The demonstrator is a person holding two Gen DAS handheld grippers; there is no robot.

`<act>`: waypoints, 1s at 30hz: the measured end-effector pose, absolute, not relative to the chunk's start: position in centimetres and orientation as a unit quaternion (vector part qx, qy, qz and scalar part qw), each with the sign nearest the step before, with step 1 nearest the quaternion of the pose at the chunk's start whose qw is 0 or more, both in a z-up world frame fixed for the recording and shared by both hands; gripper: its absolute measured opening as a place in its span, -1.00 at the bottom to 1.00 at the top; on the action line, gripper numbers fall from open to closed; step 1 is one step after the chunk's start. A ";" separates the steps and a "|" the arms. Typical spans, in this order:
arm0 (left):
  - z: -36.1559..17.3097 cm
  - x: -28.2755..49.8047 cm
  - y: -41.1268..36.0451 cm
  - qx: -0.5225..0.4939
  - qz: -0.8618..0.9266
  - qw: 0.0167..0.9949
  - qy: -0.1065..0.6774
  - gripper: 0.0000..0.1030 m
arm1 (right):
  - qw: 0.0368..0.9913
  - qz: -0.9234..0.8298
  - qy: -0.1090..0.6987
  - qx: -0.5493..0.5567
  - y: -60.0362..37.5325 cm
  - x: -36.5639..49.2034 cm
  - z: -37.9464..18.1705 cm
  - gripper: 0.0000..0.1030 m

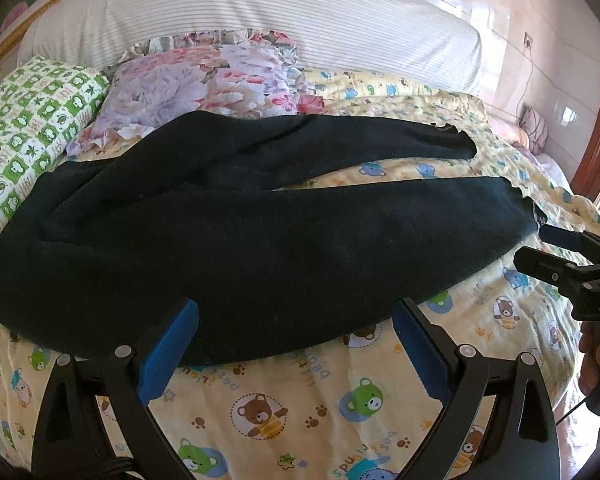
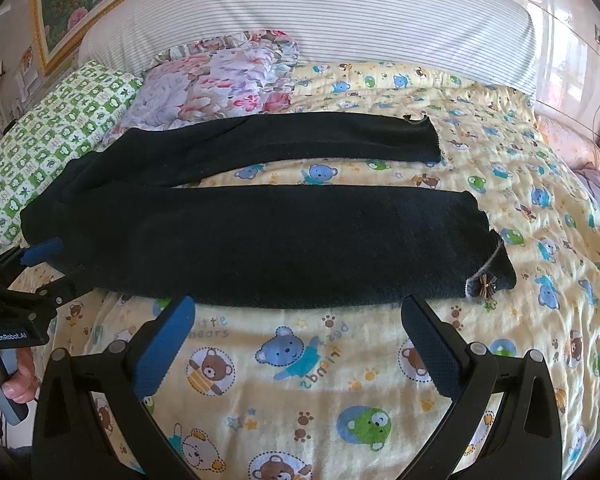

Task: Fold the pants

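Note:
Black pants (image 1: 228, 240) lie flat across the bed, waist at the left, two legs spread apart toward the right. They also show in the right wrist view (image 2: 292, 248), with a small bow (image 2: 485, 281) at the near leg's cuff. My left gripper (image 1: 296, 320) is open, its blue pads at the near edge of the pants' waist end. My right gripper (image 2: 298, 316) is open, just short of the near leg's edge. The right gripper also appears in the left wrist view (image 1: 540, 250), open beside the near cuff. The left gripper appears in the right wrist view (image 2: 46, 268) at the waist.
A yellow bear-print quilt (image 2: 300, 380) covers the bed. A green checked pillow (image 1: 28, 128) and a floral pillow (image 1: 204, 84) lie behind the waist. A white striped headboard (image 2: 340, 12) runs along the back. A wall and pink bedding are at far right (image 1: 532, 128).

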State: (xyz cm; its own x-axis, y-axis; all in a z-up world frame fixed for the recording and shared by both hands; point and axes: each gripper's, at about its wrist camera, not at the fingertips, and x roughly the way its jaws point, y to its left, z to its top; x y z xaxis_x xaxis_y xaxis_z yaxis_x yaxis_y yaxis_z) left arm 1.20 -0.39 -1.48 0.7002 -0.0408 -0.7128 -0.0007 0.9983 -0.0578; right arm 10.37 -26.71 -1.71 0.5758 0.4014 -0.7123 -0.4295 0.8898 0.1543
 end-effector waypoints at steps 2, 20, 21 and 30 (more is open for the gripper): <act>-1.5 1.3 -0.3 -0.031 -0.012 0.921 0.388 0.91 | 0.887 0.233 0.397 -0.019 -26.7 10.4 -1.7 1.00; -1.7 1.6 -0.3 -0.040 -0.023 0.919 0.392 0.91 | 0.887 0.239 0.394 -0.023 -25.8 10.5 -1.5 1.00; -1.7 1.7 -0.3 -0.039 -0.023 0.918 0.393 0.90 | 0.887 0.239 0.394 -0.022 -25.8 10.5 -1.5 1.00; -1.5 2.2 0.2 -0.044 -0.024 0.917 0.395 0.90 | 0.886 0.237 0.399 -0.009 -26.1 11.0 -1.5 1.00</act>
